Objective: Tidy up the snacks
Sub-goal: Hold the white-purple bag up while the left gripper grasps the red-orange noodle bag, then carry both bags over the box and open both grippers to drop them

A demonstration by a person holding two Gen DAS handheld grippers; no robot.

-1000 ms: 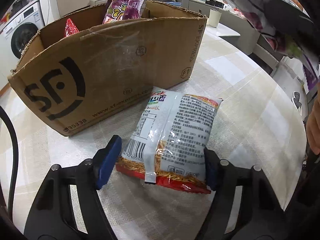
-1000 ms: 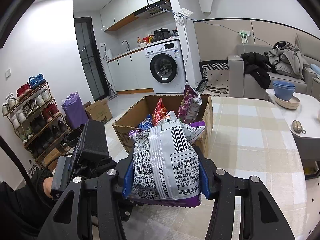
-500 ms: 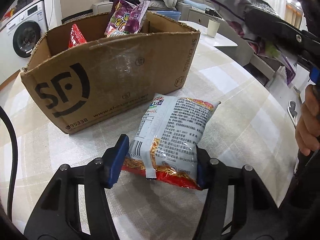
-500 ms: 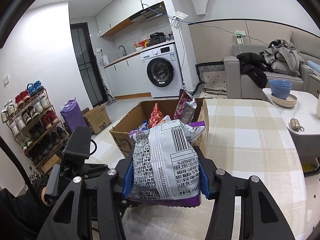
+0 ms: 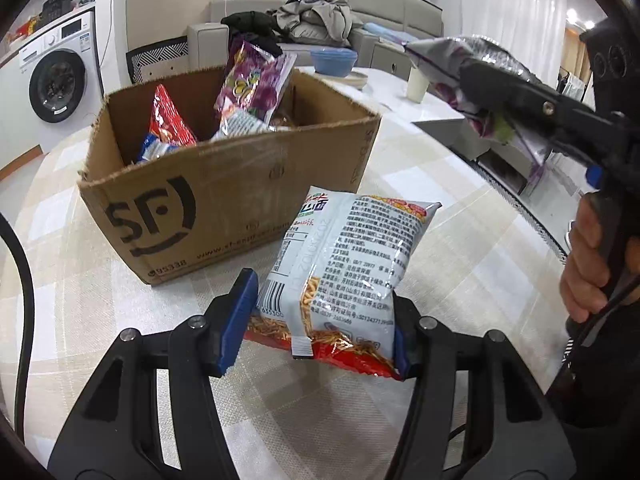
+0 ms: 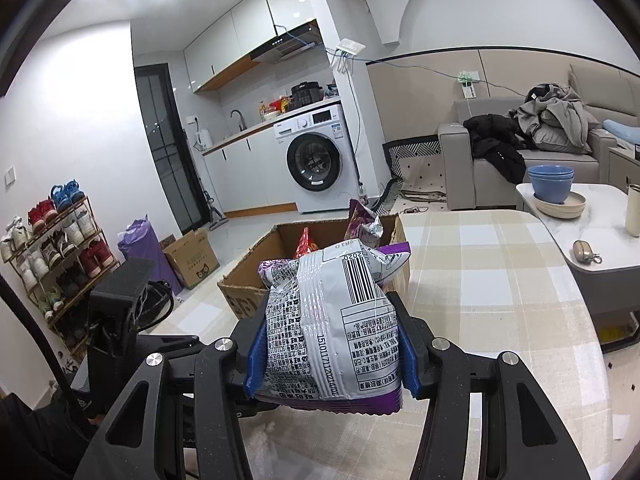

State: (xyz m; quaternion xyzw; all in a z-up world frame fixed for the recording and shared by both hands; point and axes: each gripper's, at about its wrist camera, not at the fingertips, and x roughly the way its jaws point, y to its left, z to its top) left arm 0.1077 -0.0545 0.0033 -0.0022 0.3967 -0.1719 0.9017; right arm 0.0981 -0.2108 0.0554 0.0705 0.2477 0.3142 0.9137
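From the left wrist, the left claw [image 5: 320,326] has just been closing and now pinches the noodle snack bag [image 5: 344,268] by its lower end, lifted off the checked table [image 5: 460,264] in front of the open cardboard box [image 5: 224,196] — a grip that lets the bag hang free, probably for dropping in with the packets already there. From the right wrist, the right claw [image 6: 332,354] is clamped on a silver-and-purple snack bag [image 6: 340,320], held above the table short of the box — likely waiting its turn.

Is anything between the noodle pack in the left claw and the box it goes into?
Only the box's own near wall: the noodle pack, gripped by the left claw, sits low in front of it and must clear that rim. The box top is open.
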